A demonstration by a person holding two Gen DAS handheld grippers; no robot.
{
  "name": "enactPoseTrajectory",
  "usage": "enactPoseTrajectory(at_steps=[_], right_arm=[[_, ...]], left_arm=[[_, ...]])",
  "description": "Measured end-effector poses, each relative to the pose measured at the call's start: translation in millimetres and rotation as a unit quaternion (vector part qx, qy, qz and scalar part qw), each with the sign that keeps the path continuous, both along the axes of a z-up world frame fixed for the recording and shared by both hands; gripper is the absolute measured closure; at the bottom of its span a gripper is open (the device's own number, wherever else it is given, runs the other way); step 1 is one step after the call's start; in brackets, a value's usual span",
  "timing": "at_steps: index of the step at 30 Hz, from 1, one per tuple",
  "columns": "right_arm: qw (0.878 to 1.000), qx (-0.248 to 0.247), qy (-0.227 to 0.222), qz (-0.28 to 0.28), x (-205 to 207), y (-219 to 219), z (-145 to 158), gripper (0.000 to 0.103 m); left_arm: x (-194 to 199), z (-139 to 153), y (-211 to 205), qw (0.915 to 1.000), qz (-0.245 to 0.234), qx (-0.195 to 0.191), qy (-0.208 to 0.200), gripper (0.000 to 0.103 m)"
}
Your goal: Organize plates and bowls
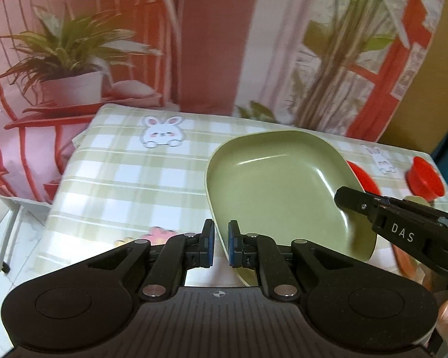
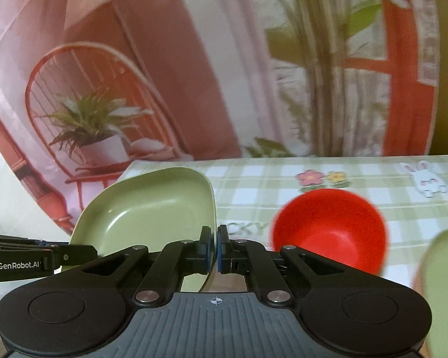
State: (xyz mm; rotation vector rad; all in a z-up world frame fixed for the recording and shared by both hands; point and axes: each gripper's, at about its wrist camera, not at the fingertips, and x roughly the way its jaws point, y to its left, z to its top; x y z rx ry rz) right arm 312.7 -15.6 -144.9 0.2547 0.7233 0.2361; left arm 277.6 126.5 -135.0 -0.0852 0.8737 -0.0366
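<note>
**Inspector:** Left wrist view first. What did the left gripper (image 1: 221, 244) have?

**Recorder:** Its jaws were clenched on the near-left rim of the green plate (image 1: 280, 191). The blue pads (image 1: 206, 246) sat on either side of that rim, with only a narrow gap between them.

**Inspector:** And the plate's position?

**Recorder:** It was tilted and held above the checked tablecloth (image 1: 128, 176), with its hollow face turned toward the camera. The right gripper (image 1: 352, 201) reached onto the plate's right edge from the side.

**Inspector:** Confirmed from the right wrist view?

**Recorder:** Yes. The right gripper (image 2: 216, 249) was closed tight on the right rim of the green plate (image 2: 146, 208), jaws nearly meeting across the thin edge. The left gripper (image 2: 83, 253) came in at the plate's lower left.

**Inspector:** Other ware near the plate?

**Recorder:** A red bowl (image 2: 331, 232) stood upright on the tablecloth (image 2: 283, 197) just to the right of the plate, blurred. A second green piece (image 2: 445, 283) showed further right of the bowl, too blurred to identify. In the left wrist view, a red object (image 1: 425, 180) sat on the cloth well to the right of the plate.

**Inspector:** Behind the plate?

**Recorder:** A printed backdrop (image 1: 104, 44) of chair and plant.
</note>
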Motion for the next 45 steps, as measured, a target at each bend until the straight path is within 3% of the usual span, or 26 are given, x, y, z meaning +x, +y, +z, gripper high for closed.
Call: enactPoseTrajectory(at_steps=[12, 28, 36, 45], right_arm=[[0.996, 0.009, -0.038, -0.077, -47, -98, 5, 0.099], [0.983, 0.027, -0.054, -0.171, -85, -223, -8, 0.098], [0.978, 0.034, -0.049, -0.201, -95, -261, -19, 0.098], [0.978, 0.038, -0.034, -0.204, -96, -272, -36, 0.098]], left_arm=[[-4, 4, -99, 0.9982, -0.056, 0.000, -0.019, 0.093], [9, -17, -219, 0.9909, -0.134, 0.010, -0.001, 0.093], [9, -24, -251, 0.9879, -0.153, 0.023, 0.005, 0.093], [15, -37, -264, 0.9865, -0.157, 0.045, 0.012, 0.093]])
